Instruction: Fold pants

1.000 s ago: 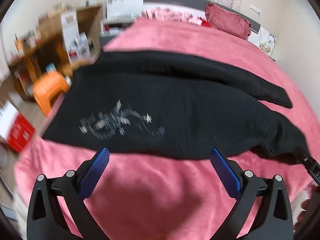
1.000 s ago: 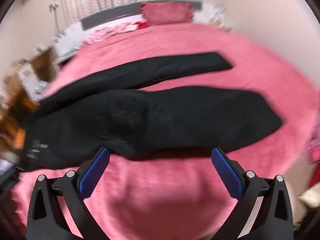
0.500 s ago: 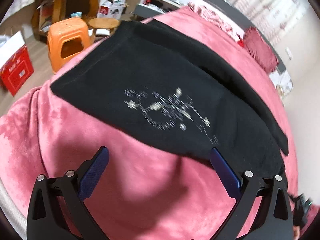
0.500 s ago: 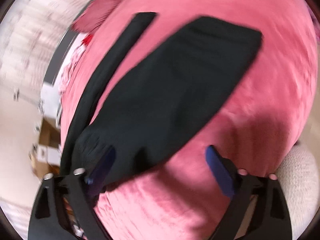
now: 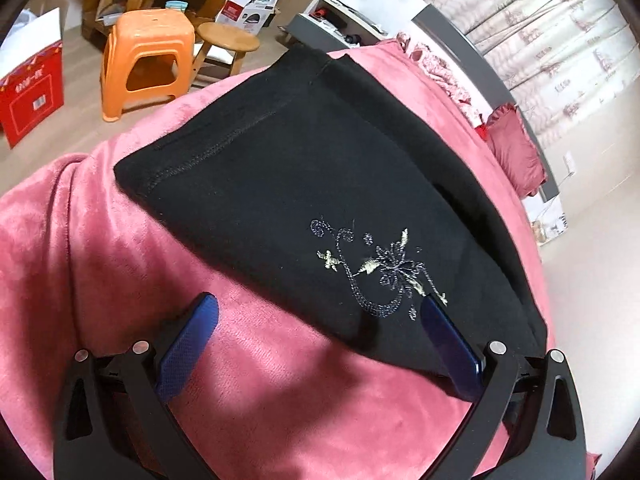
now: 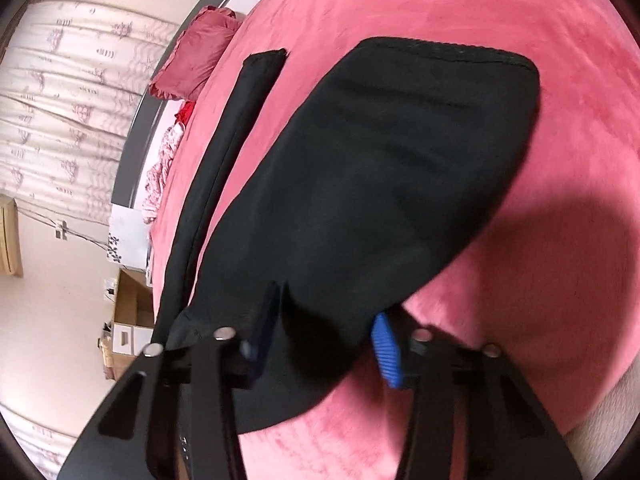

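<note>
Your black pants (image 5: 320, 184) lie spread flat on the pink bedspread (image 5: 100, 248), so take them as your landmark. Their waistband end reaches the bed edge closest to the orange stool (image 5: 146, 56) and the round wooden stool (image 5: 228, 40), which stand on the floor beyond that edge. The embroidered flower motif (image 5: 380, 268) sits on the pants near their lower hem side, close to your left gripper (image 5: 320, 332).

Your left gripper has its jaws spread wide and released. One finger rests over the bare bedspread beside the pants' edge; the other reaches over the black cloth just by the motif. Nothing is pinched between them.

In the right wrist view the two legs run away from you: the broad near leg (image 6: 392, 168) and the narrow far leg (image 6: 236, 120), with a strip of pink bedspread between them. Past the far leg, a dark red pillow (image 6: 196, 56) lies against the headboard.

Your right gripper (image 6: 324, 340) is at the near edge of the broad leg, and its jaws are closing. A fold of the black cloth bulges between the two blue pads, with cloth covering part of each finger, but I cannot tell whether the pads already press on it.
</note>
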`<state>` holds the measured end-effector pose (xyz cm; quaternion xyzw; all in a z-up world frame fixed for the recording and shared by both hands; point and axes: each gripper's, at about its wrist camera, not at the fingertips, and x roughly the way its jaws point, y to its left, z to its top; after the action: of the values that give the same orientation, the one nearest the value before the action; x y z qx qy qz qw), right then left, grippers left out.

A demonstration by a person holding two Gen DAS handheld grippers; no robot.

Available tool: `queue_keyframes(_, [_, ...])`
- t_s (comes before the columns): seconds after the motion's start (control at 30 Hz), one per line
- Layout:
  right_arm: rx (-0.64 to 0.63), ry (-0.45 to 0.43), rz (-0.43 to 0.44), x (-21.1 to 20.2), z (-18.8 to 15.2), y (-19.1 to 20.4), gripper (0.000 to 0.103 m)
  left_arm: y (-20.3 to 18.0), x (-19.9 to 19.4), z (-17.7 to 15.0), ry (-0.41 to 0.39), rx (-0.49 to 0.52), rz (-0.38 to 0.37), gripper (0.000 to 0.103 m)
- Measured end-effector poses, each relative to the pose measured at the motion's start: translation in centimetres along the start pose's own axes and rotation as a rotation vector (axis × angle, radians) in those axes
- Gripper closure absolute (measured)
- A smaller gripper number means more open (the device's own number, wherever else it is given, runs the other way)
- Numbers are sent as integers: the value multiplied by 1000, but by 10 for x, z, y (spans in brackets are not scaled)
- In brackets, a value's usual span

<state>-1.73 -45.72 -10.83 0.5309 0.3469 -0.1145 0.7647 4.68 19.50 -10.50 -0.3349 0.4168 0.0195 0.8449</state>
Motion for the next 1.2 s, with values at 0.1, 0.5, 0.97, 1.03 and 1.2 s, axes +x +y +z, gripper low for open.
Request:
queue_keyframes(0.1, [-48, -19, -3, 0, 1, 2, 71, 3, 1, 10, -27, -45, -45, 3])
queue_keyframes(0.5, [-65, -47, -10, -2, 14, 14, 87, 16, 9, 47, 77, -53, 28, 92])
queue_keyframes(0.97, [-276, -117, -116, -51, 30, 49, 90, 12, -64, 49, 132, 125, -29, 98])
queue_keyframes(1.03, [-289, -102, -138, -53, 24, 42, 90, 20, -67, 43, 153, 120, -26, 98])
queue_keyframes(1.2, [-200, -27, -167, -48, 13, -2, 90, 44, -53, 13, 227, 113, 49, 98])
